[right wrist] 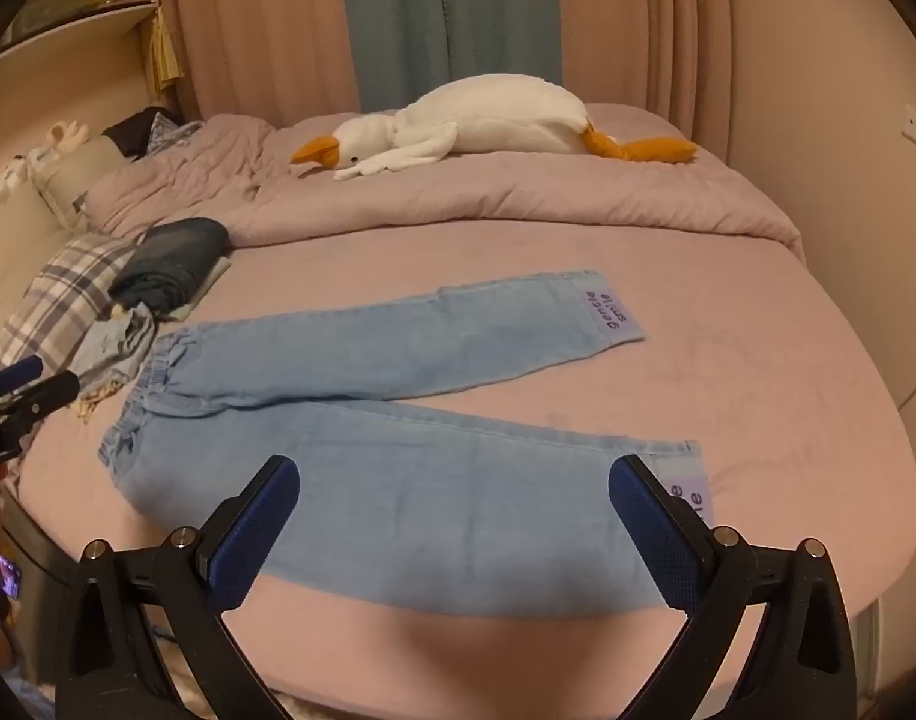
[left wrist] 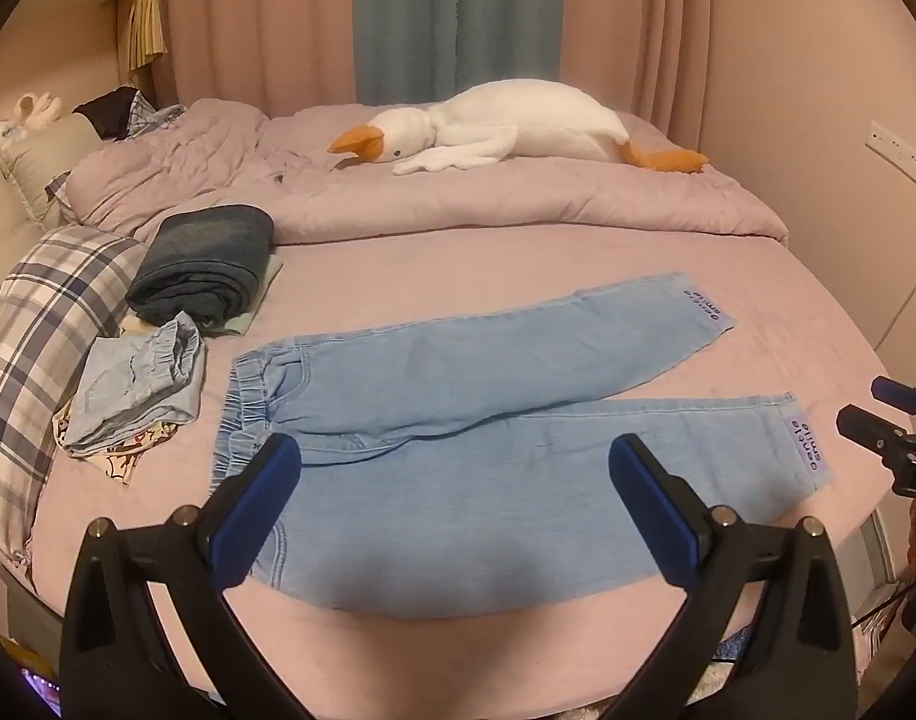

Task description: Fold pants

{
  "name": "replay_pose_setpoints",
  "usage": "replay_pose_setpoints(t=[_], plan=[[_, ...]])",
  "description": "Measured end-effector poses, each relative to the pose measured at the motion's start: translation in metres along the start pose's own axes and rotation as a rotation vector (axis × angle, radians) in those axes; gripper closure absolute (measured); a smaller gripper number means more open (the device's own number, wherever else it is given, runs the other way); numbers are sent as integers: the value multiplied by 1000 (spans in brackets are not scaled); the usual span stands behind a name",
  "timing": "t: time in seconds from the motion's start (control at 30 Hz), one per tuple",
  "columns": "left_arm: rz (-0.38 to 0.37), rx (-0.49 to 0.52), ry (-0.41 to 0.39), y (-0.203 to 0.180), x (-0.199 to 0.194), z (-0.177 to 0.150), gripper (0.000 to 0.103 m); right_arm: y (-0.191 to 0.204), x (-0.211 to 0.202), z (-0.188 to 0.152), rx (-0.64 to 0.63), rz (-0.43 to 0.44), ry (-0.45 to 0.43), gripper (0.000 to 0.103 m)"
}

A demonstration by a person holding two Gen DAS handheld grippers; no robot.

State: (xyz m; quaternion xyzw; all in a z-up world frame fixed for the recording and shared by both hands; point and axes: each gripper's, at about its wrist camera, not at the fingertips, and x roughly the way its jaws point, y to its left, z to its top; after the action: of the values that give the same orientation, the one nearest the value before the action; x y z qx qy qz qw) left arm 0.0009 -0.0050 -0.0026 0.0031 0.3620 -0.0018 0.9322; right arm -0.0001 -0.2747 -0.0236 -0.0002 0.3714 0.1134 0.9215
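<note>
Here both the left gripper [left wrist: 455, 468] and the right gripper [right wrist: 455, 489] hover level above the flat-spread pants [left wrist: 488, 420], fingers spread wide, holding nothing.

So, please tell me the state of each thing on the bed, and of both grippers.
light blue pants: spread flat, legs apart, unfolded
dark jeans: folded, in a pile
small light denim garment: folded loosely
plush goose: lying on the quilt
quilt: bunched at the far side
left gripper: open, empty
right gripper: open, empty
</note>
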Motion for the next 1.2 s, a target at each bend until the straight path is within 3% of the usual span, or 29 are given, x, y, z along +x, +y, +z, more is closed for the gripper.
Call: replay_pose_setpoints(t=[1.2], plan=[[-18, -3, 25, -3, 0, 2, 0, 0, -1, -1, -2, -2, -6, 1]])
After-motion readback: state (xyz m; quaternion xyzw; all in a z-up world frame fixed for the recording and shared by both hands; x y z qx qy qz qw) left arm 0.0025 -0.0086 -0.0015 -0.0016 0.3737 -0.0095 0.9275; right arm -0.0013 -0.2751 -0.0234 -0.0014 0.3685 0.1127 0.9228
